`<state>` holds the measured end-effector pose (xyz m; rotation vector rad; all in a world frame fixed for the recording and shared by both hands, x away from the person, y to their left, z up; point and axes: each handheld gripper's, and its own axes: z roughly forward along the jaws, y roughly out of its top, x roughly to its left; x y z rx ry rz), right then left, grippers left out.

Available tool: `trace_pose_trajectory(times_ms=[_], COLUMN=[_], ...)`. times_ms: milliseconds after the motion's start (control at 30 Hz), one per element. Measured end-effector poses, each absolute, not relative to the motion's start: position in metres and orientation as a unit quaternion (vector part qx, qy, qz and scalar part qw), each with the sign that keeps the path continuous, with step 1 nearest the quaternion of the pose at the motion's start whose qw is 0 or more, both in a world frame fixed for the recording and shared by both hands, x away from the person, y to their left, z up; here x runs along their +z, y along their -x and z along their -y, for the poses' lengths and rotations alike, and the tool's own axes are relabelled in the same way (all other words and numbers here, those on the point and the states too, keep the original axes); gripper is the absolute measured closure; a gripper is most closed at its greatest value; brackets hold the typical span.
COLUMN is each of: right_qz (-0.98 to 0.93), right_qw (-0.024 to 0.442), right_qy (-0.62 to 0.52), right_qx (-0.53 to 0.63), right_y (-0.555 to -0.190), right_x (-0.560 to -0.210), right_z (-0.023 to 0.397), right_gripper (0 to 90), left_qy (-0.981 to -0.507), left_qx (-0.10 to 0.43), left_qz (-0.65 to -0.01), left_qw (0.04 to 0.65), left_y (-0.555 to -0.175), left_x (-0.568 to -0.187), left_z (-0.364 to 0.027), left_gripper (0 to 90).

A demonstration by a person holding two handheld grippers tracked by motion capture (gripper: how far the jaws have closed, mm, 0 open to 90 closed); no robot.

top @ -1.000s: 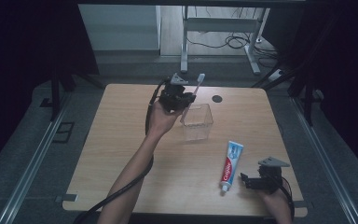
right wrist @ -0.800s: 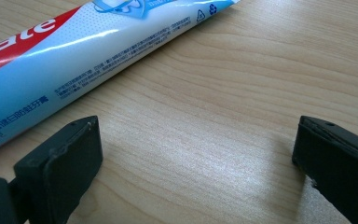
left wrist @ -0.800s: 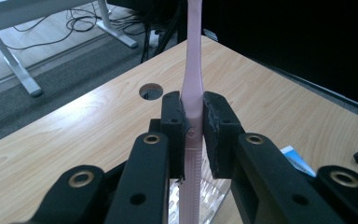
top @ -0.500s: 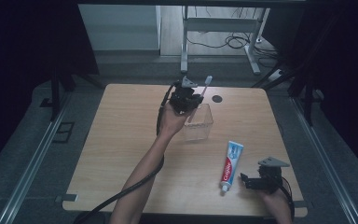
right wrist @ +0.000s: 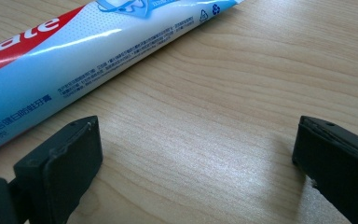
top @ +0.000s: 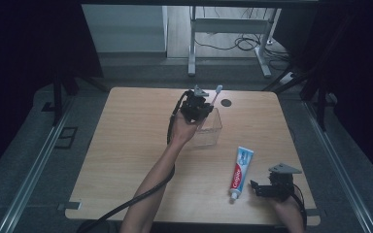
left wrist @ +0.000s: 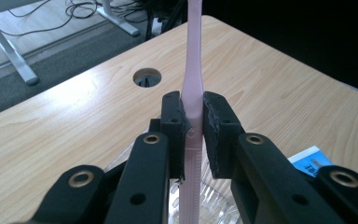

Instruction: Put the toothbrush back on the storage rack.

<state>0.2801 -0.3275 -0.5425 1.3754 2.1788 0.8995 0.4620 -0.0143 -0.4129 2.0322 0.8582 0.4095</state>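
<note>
High view: there are two grippers, one toothbrush, one clear cup and one tube of toothpaste.

The left gripper (top: 200,103) is over the far middle of the table (top: 126,145). Its jaws are squeezed tight on the pink toothbrush (top: 215,93), which sticks up with its brush end on top. In the left gripper view the toothbrush (left wrist: 192,93) stands straight up between the two black pads. The clear plastic cup (top: 209,128) sits just under this gripper. The toothpaste tube (top: 240,170) lies flat near the front right, cap end toward the person. The right gripper (top: 264,188) rests just beside it, with its jaws wide apart and nothing between them.

The table is light wood with one round hole (top: 226,102) near its far edge. The floor is grey, with cables (top: 243,43) and metal desk legs (top: 192,48) behind. The room is dark at both sides.
</note>
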Motion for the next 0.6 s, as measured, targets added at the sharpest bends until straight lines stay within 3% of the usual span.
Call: trace_pose_trajectory(times_ms=[600], right_qz=[-0.782], right_qw=[0.205], right_qy=[-0.492], right_qx=[0.323], right_y=[-0.280], right_x=[-0.543], right_z=[0.327], right_gripper=[0.9], left_qy=[-0.832], left_qx=[0.170], left_qz=[-0.346], left_qw=[0.398], left_y=[-0.463], left_x=[-0.439], left_z=[0.026], left_gripper=[79.2])
